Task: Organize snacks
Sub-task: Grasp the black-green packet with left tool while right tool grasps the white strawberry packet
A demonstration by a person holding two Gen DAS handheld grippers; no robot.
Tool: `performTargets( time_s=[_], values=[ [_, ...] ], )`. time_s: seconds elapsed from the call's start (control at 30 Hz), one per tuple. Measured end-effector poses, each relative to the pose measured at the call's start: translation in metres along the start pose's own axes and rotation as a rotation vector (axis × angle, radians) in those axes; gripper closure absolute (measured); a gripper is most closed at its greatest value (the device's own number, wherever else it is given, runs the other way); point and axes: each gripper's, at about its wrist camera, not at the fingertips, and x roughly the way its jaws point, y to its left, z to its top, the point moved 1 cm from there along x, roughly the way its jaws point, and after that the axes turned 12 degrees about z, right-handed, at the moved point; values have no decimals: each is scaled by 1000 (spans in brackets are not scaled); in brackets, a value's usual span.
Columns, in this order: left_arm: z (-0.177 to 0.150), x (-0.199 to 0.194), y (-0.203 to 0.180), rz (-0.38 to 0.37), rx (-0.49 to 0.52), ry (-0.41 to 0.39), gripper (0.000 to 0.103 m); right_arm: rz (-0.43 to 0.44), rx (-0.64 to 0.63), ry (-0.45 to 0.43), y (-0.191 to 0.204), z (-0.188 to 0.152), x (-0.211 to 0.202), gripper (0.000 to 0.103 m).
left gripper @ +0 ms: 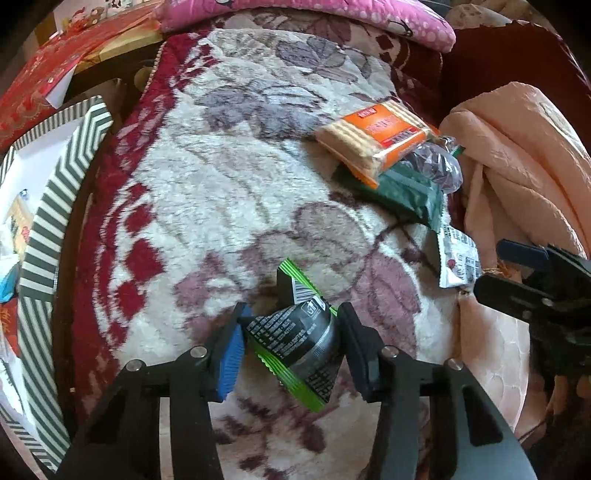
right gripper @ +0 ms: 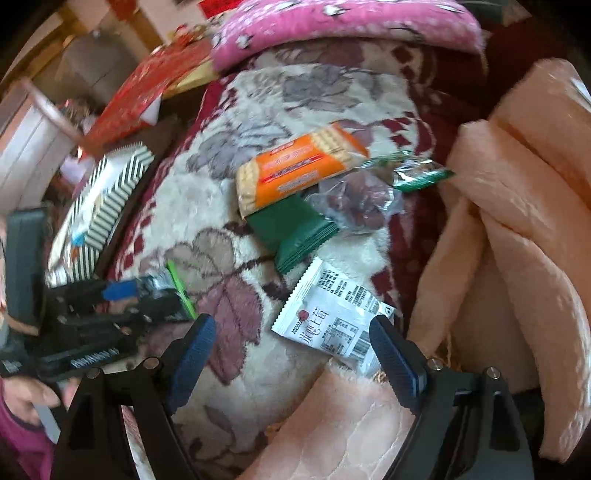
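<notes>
At far left we see the striped box [left gripper: 55, 206] beside the floral blanket [left gripper: 229, 177]. Our left gripper [left gripper: 291, 343] pinches the black-and-green snack packet [left gripper: 299, 343] on that blanket. Further right lies the orange cracker pack [right gripper: 295, 170] (resting on a dark green packet [right gripper: 295, 232]); our right gripper [right gripper: 291, 350] hangs spread over the white packet [right gripper: 332, 317].

place: home, bed or sofa | evidence: floral plush blanket [left gripper: 229, 177], pink pillow [left gripper: 295, 14], peach quilt [right gripper: 517, 221]
</notes>
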Motion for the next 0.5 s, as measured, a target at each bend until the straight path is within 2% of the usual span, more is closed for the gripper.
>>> performTargets(
  time_s=[0.27,0.33,0.5],
  values=[
    [1,-1,7,23,3,-7,55,-99,-242,166,-3,4,28,15],
    [0,-2,6,29,10,-10,55,-95,-278,200,-5,5,34,15],
    [0,0,5,23,2,-1,55,-90,-298,221,-20,8,46,15]
  ],
)
